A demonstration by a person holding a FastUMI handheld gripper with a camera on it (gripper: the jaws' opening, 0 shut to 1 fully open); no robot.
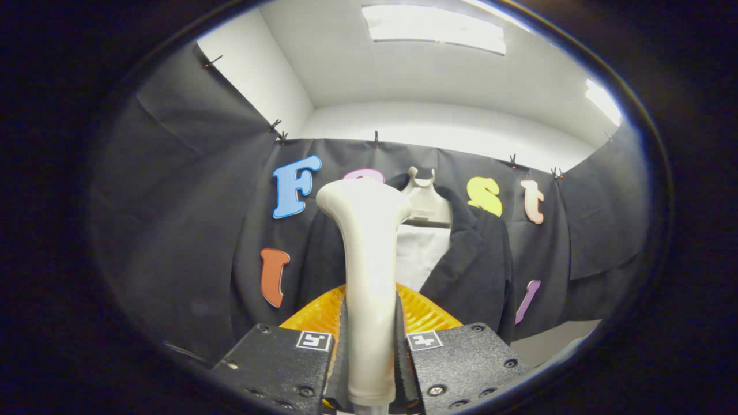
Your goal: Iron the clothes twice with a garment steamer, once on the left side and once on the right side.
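My gripper (369, 340) is shut on the cream-white handle of the garment steamer (369, 259), which stands upright between my fingers. Its wider head tops out in front of the hanging clothes. Beyond it a dark jacket (473, 259) over a white shirt (420, 253) hangs on a pale hanger (425, 202) against the booth's black cloth wall. The steamer covers much of the jacket's left side. The steamer head is still some way short of the fabric.
An orange ribbed object (424, 314) lies just ahead of my fingers, below the jacket. A pale surface (548, 340) lies at the lower right. White walls and ceiling lights sit above the cloth.
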